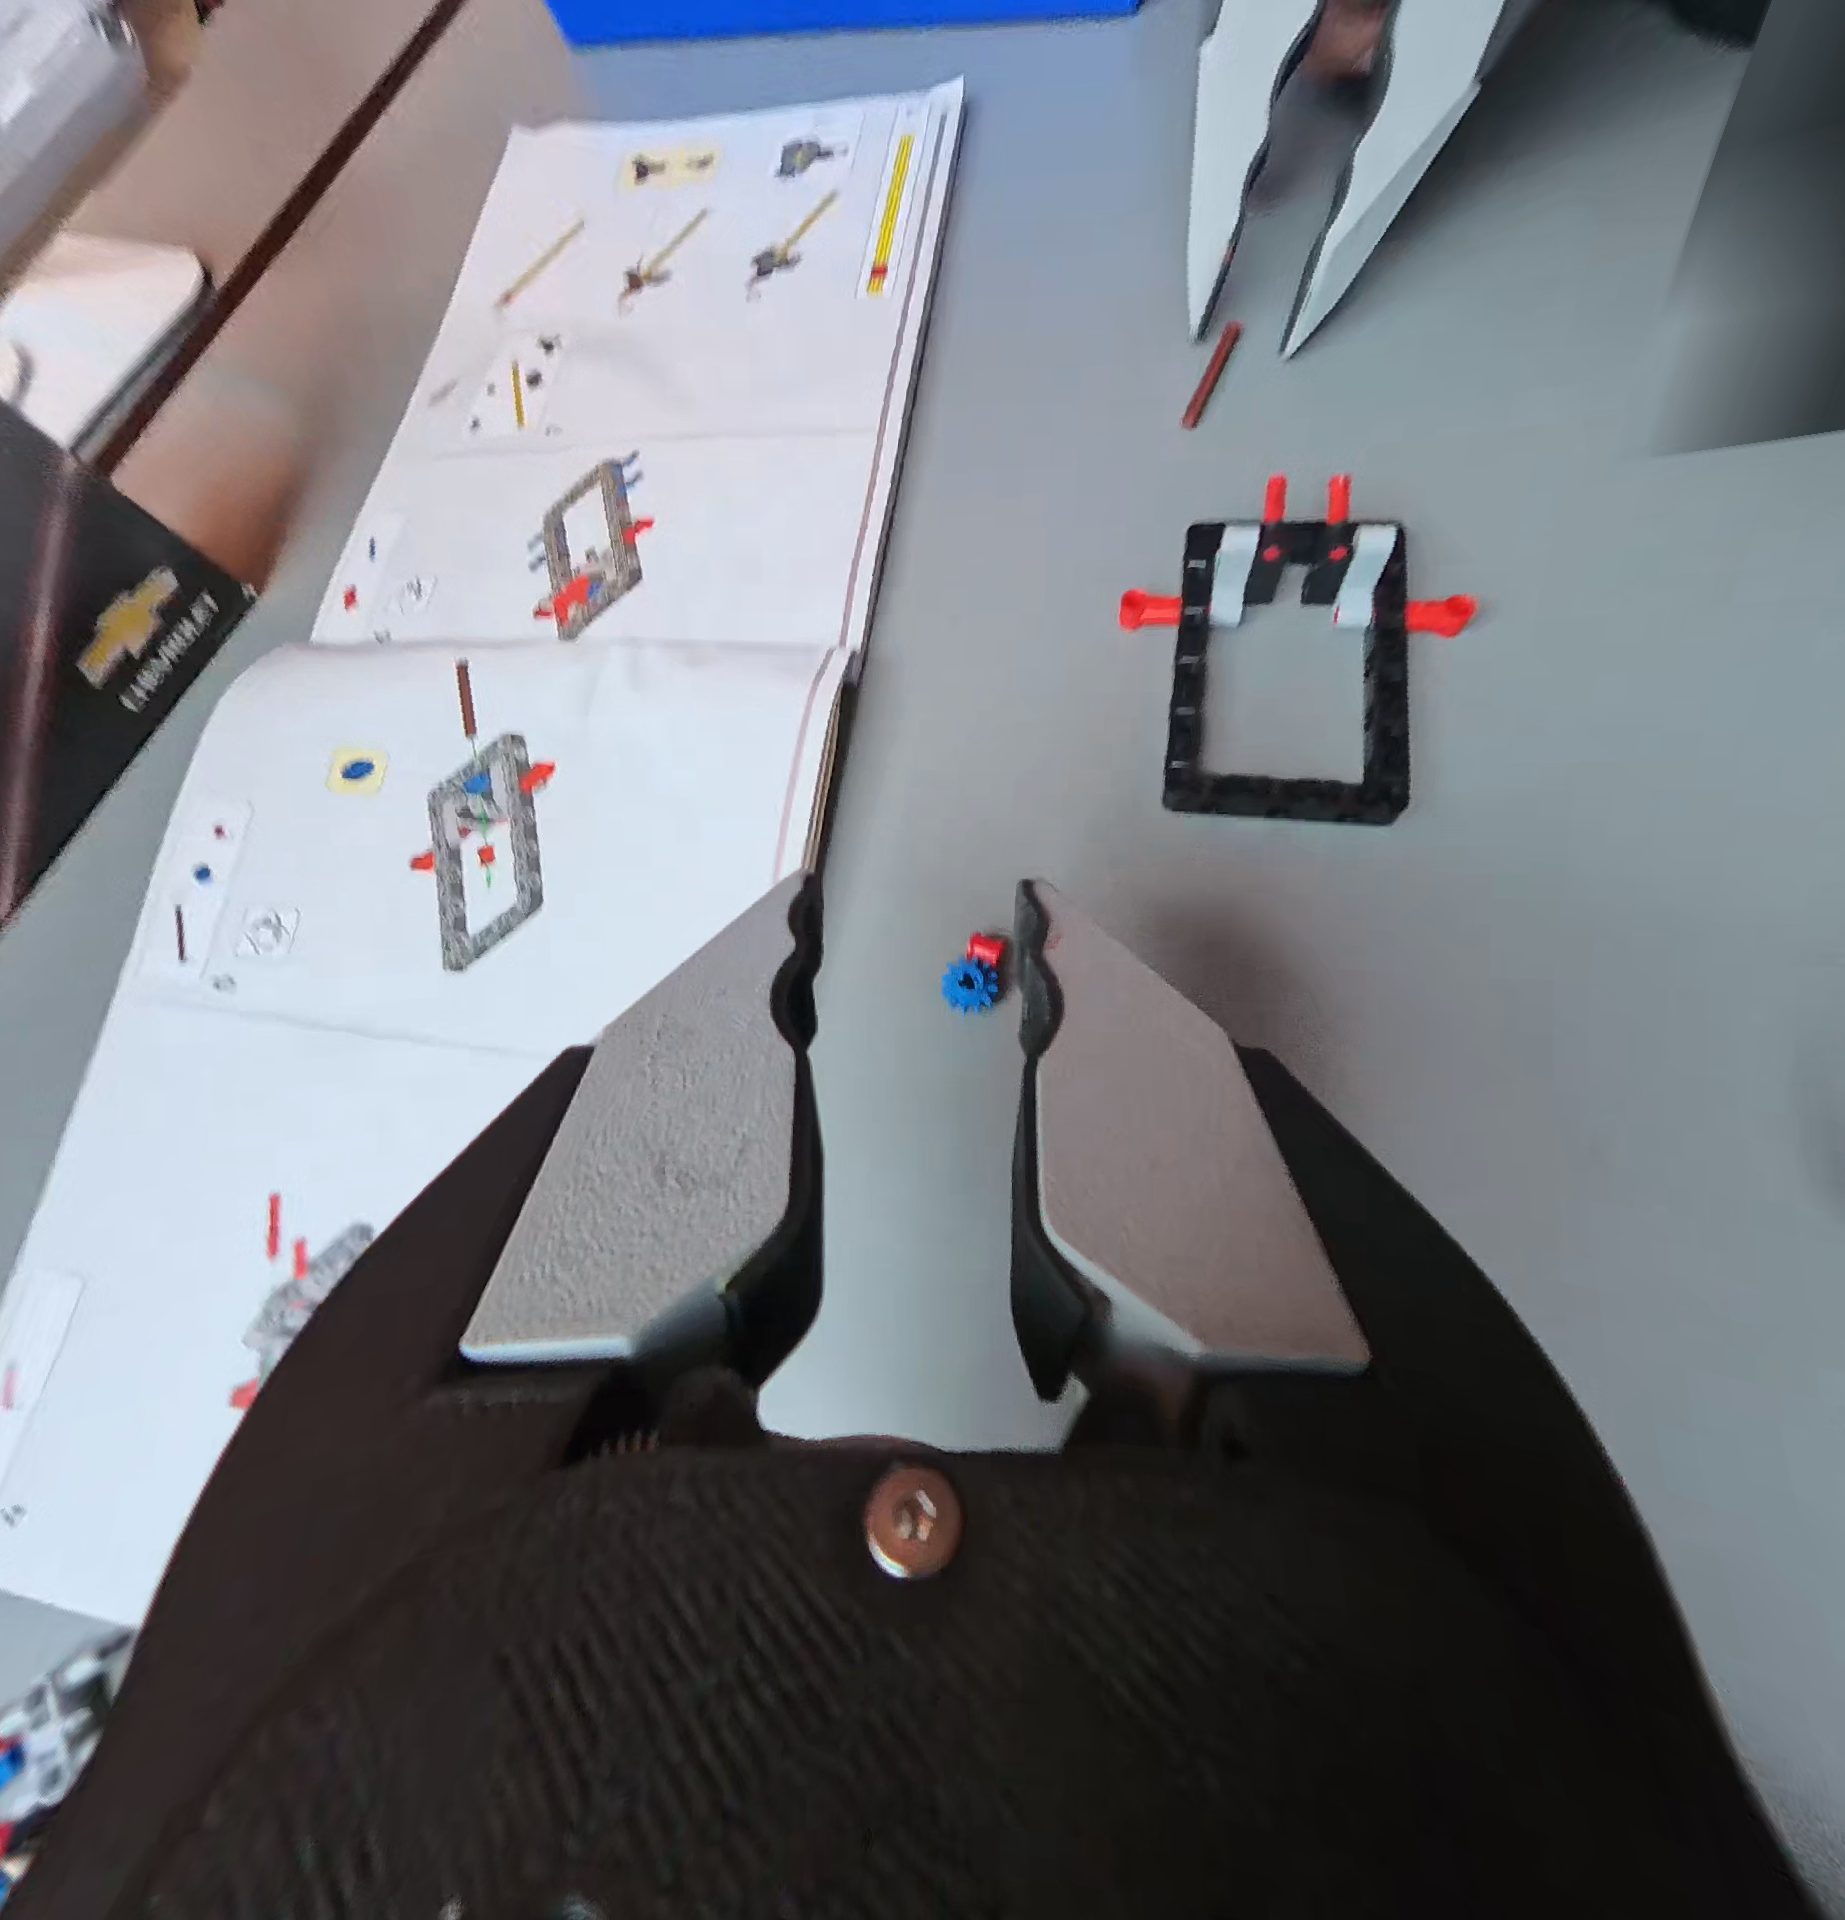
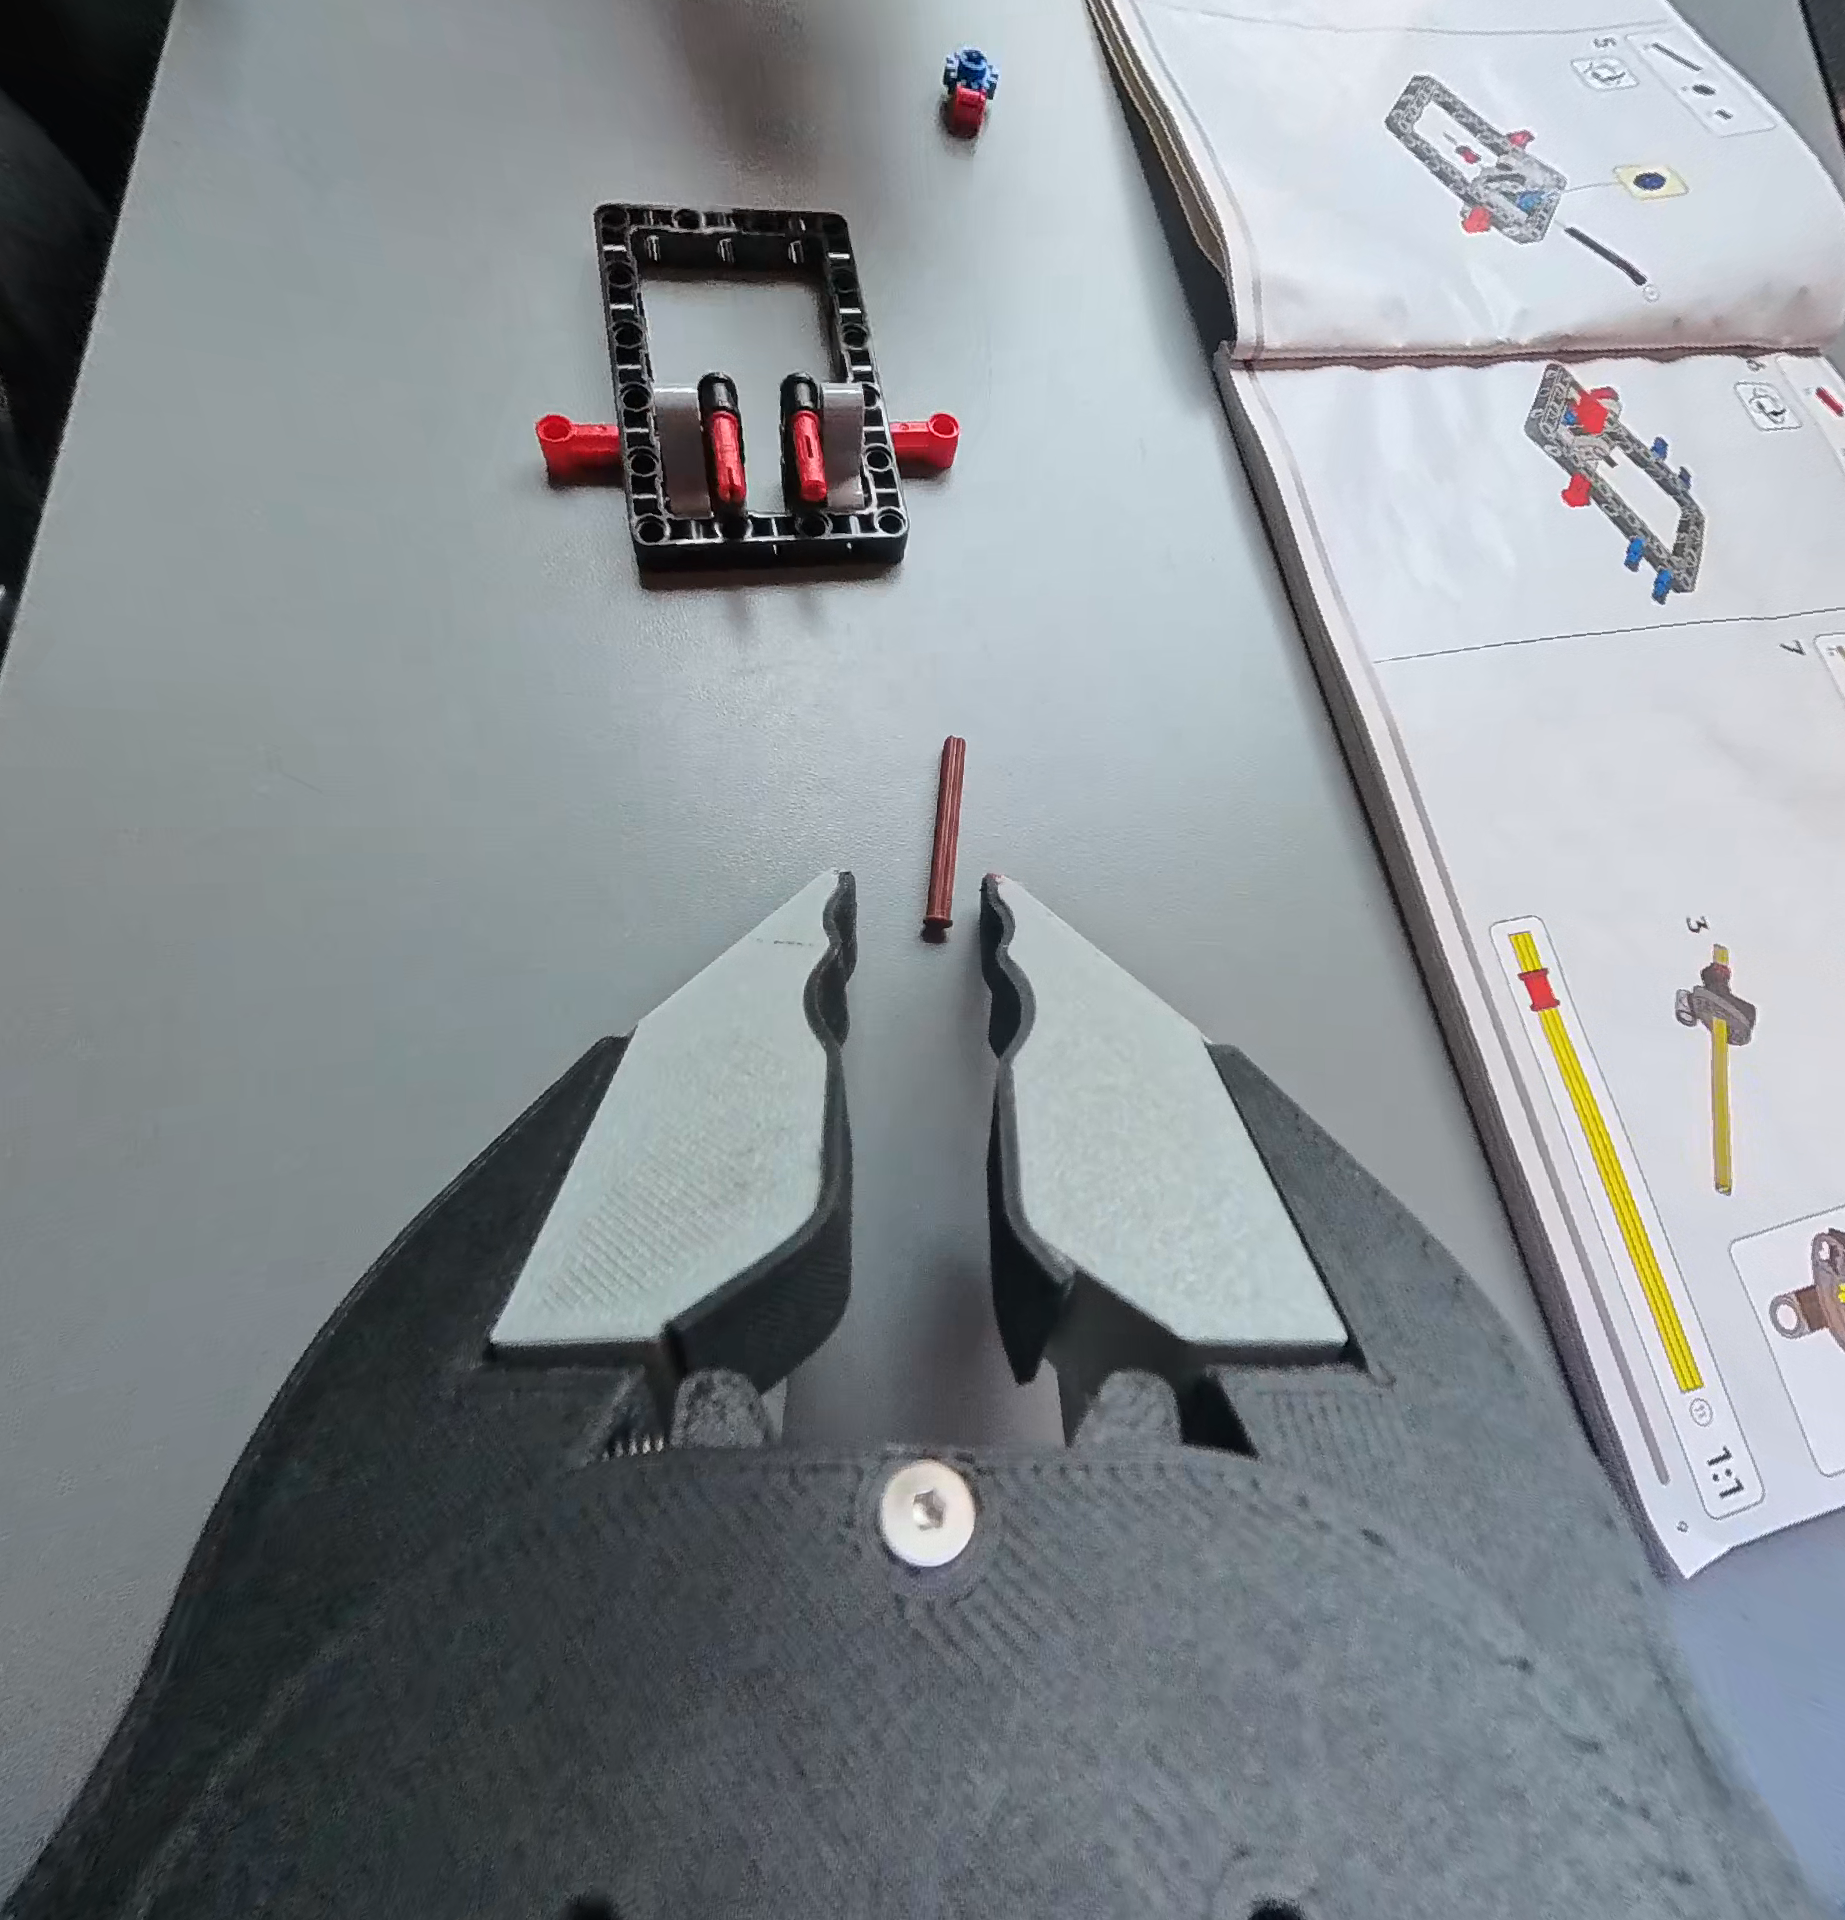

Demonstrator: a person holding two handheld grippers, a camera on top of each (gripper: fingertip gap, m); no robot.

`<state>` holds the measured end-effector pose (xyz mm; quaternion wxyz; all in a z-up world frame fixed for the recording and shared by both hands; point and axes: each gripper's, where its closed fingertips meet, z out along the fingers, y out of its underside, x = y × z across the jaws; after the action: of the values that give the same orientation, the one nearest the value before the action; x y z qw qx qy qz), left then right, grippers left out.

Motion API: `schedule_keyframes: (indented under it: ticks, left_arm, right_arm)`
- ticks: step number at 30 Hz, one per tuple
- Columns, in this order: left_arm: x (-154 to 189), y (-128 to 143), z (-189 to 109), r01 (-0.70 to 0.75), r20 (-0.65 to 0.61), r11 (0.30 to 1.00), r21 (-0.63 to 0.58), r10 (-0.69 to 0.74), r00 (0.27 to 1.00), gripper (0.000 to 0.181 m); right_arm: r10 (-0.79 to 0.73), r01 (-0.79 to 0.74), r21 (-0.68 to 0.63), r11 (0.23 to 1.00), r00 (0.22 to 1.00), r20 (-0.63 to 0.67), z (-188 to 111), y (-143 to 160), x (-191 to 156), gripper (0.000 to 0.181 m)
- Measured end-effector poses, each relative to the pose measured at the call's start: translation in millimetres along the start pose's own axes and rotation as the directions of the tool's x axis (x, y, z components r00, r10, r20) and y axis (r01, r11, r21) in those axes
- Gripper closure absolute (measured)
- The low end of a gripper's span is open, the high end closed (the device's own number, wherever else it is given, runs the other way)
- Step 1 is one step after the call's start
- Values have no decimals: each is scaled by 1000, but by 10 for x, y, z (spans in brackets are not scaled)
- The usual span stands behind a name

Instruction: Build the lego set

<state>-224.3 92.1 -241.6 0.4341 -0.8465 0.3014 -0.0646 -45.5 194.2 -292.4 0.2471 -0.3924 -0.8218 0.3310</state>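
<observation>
A black rectangular frame [image 1: 1287, 675] with red pins and grey pieces lies flat on the grey table; it also shows in the right wrist view [image 2: 752, 390]. A small blue gear [image 1: 968, 983] with a red bush [image 1: 985, 947] lies between my left gripper's [image 1: 918, 904] open fingertips, close to the right finger. The gear and bush also show far off in the right wrist view [image 2: 968, 88]. A dark red axle [image 2: 945, 836] lies on the table, its near end between my right gripper's [image 2: 918, 894] open fingertips. The right gripper [image 1: 1245, 338] shows opposite in the left wrist view, by the axle [image 1: 1212, 374].
An open instruction booklet [image 1: 627, 499] lies left of the parts; in the right wrist view it [image 2: 1562, 727] lies on the right. A black box [image 1: 76, 644] stands at the far left. Loose parts [image 1: 4, 1787] lie at the lower left. A blue object [image 1: 845, 16] sits at the far edge. There is about 20 cm between the tips of the two grippers. The small blue gear [image 1: 968, 983] lies some 5 cm from my left tips, 20 cm from my right tips. Look for it in the right wrist view [image 2: 970, 71] too.
</observation>
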Motion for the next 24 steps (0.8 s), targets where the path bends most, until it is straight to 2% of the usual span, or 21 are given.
schedule_keyframes:
  ticks: [5, 12, 24]
  left_arm:
    - [69, 173, 59, 62, -41, 998, -12, -62, 997, 147]
    - [78, 179, 107, 78, -52, 994, 71, -75, 996, 147]
    - [74, 227, 85, 115, -89, 991, 69, -108, 990, 145]
  right_arm:
    - [0, 0, -2, 1000, 1000, 2, 1, 3, -3, 161]
    - [35, -35, -4, 999, 999, 37, 7, 10, -7, 162]
    - [78, -78, -4, 997, 991, 110, 9, 7, -36, 166]
